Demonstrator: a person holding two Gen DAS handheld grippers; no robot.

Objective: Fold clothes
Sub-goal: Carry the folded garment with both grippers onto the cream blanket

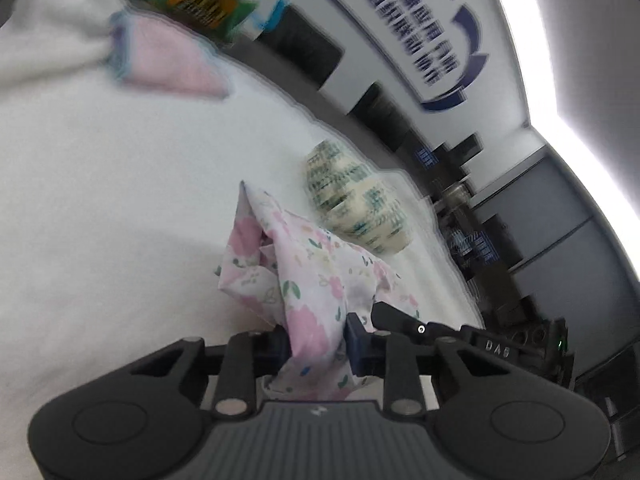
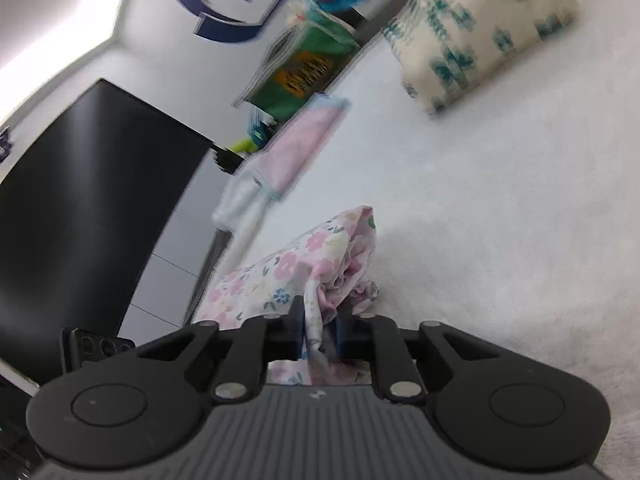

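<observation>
Floral garment (image 1: 304,280): held by both tools at once, bunched and lifted above the white bed surface (image 1: 100,200).

Left gripper (image 1: 316,346): jaws closed onto a thick fold of the floral garment. From the jaws the cloth rises toward 12 o'clock in the left wrist view, ending in a peaked corner at about 11 o'clock. A loose flap hangs below the jaws toward 6 o'clock.

Right gripper (image 2: 320,334): jaws closed onto a narrow twisted strand of the same garment (image 2: 288,272). From these jaws the main body of cloth spreads toward 10 to 11 o'clock, with a gathered, ruffled edge at 1 o'clock.

Governing relation: the garment spans between the two grip points, so its long axis runs from one tool to the other. The right tool's body appears in the left wrist view at 3 o'clock, just beside the left jaws. The grip points are therefore near each other and the cloth between them is slack. Neither hand is nearer; both already hold. Judgement: the next move calls for separating the grip points along that axis to tension the cloth before laying it flat.

Outward from the tools:
- Rolled cream item with green print (image 1: 356,204), near the garment at 1 o'clock in the left wrist view.
- Pink folded cloth (image 2: 300,144), well apart, at 11 o'clock in the right wrist view.
- Green package (image 2: 304,68) at the bed edge beyond it.
</observation>
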